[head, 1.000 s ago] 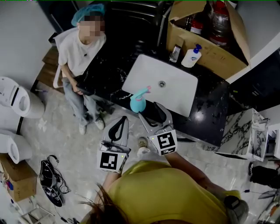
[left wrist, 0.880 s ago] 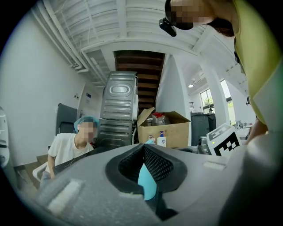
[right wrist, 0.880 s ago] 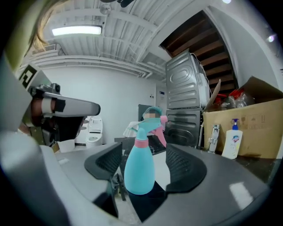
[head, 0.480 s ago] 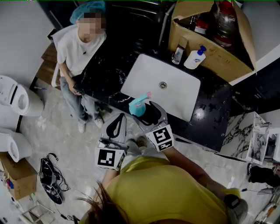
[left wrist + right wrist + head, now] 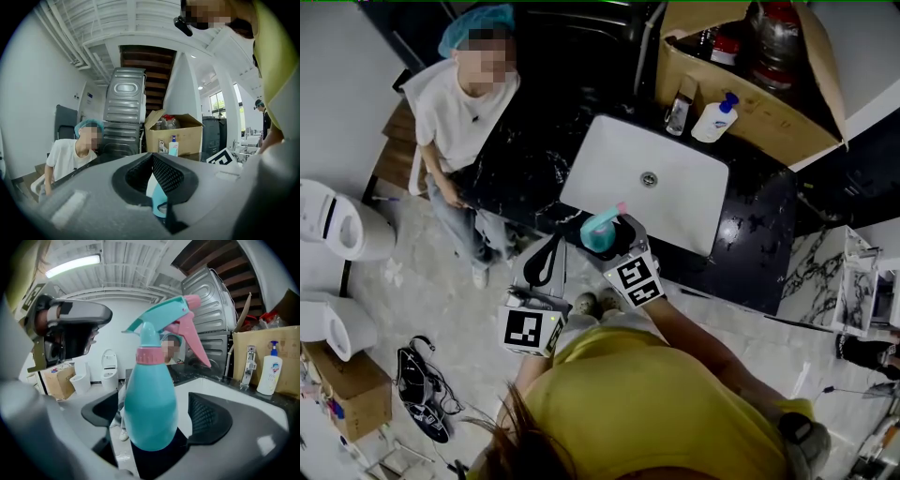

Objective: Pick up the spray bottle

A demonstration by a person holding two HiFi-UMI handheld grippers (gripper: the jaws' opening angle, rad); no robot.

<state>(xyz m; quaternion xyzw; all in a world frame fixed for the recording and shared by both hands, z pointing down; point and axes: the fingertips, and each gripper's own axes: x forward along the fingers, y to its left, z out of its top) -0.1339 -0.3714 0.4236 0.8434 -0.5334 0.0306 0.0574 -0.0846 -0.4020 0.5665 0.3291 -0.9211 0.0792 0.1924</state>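
The teal spray bottle (image 5: 600, 230) with a pink trigger stands upright at the black counter's near edge, just in front of the sink. My right gripper (image 5: 614, 242) reaches around it. In the right gripper view the bottle (image 5: 150, 399) fills the space between the jaws of the right gripper (image 5: 154, 420). The jaws are opening, and a gap shows beside the right pad (image 5: 208, 420), so the pads do not press on it. My left gripper (image 5: 544, 265) hangs to the bottle's left over the floor, jaws together and empty. Past the left gripper (image 5: 157, 187), a sliver of the bottle (image 5: 157, 199) shows.
A white sink (image 5: 675, 192) is set in the black marble counter (image 5: 750, 244). Behind it stand a faucet (image 5: 677, 108), a soap pump bottle (image 5: 715, 118) and an open cardboard box (image 5: 769, 112). A person (image 5: 464, 112) sits at the counter's left end. Toilets (image 5: 337, 225) stand at far left.
The right gripper has come down and forward with the bottle at the counter edge, and its jaws have spread wider. The left gripper has slid forward toward the counter.
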